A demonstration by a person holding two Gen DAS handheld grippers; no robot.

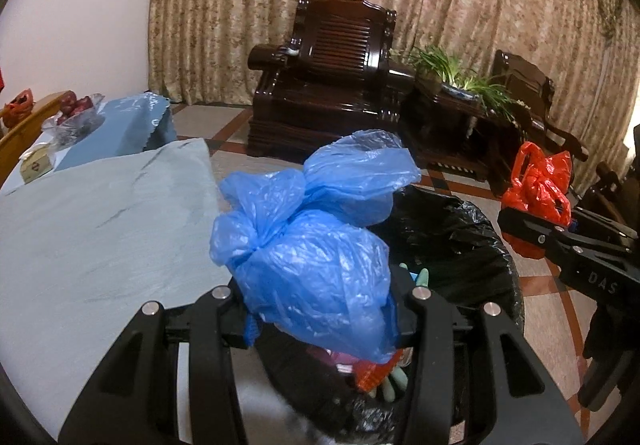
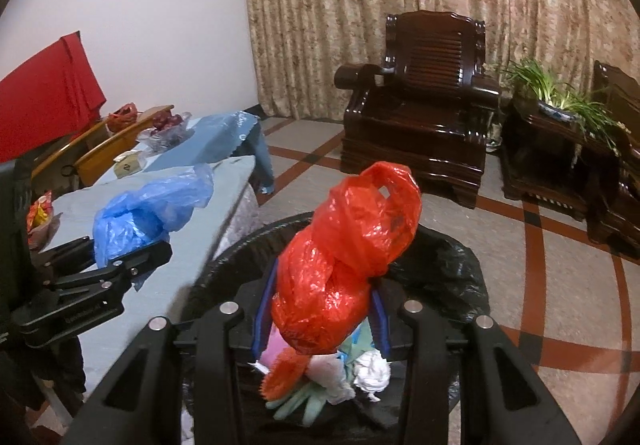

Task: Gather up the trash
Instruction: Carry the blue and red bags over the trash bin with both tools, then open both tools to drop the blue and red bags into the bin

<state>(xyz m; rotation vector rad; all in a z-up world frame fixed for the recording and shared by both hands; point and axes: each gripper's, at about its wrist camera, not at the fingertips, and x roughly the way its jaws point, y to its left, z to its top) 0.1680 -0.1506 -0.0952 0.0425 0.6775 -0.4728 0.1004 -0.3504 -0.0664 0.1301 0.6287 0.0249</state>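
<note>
L wrist: left gripper (image 1: 326,319) is clamped on a knotted blue bag (image 1: 316,245) hanging partly over the bin (image 1: 460,241) w/ black liner; if let go here it could catch the near rim and drop outside. R wrist: right gripper (image 2: 320,319) grips the red bag (image 2: 344,265) right above the bin (image 2: 452,265), which already holds gloves, tissue and wrappers, so the pile may shed a bag onto the floor.
</note>
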